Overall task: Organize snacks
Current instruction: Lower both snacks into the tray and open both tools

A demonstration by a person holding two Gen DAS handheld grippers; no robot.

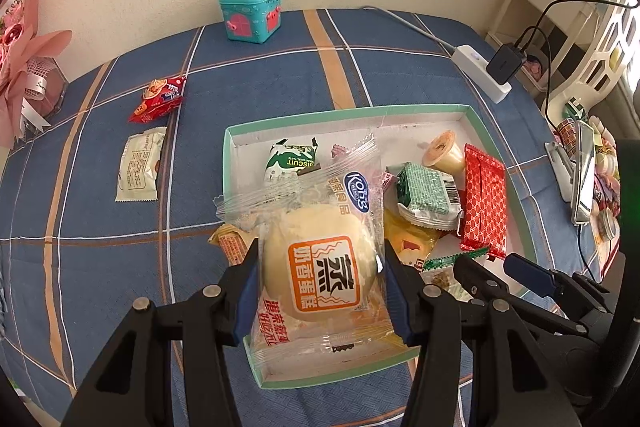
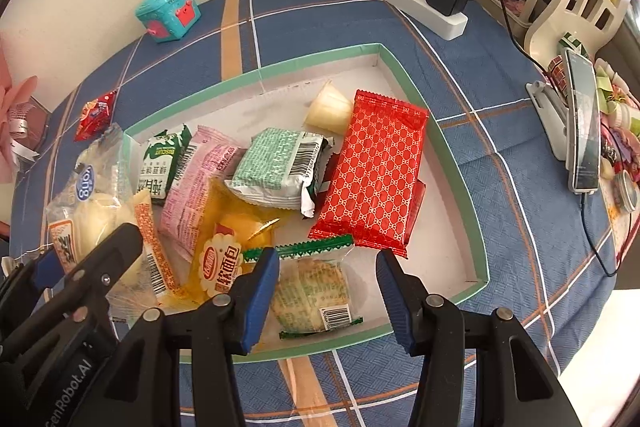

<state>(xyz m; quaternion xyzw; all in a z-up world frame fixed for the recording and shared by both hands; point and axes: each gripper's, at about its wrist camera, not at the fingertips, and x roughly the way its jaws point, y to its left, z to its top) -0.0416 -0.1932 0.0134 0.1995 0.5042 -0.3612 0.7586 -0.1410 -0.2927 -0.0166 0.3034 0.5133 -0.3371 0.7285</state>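
Observation:
My left gripper (image 1: 322, 287) is shut on a steamed cake packet (image 1: 320, 267), a pale round cake in clear wrap with an orange label. It hangs over the near left corner of the teal-rimmed white box (image 1: 348, 111). My right gripper (image 2: 326, 291) is open above the box (image 2: 256, 73), its fingers straddling a round pastry packet (image 2: 310, 291) that lies on the box floor. A gap shows at the right pad. Also in the box are a red patterned packet (image 2: 372, 175), a green packet (image 2: 276, 171), a jelly cup (image 2: 330, 111) and several others.
A small red packet (image 1: 158, 99) and a white packet (image 1: 140, 167) lie on the blue plaid cloth left of the box. A teal toy box (image 1: 252, 13) stands by the wall. At right are a power strip (image 1: 482, 73) and a phone on a stand (image 1: 582, 175).

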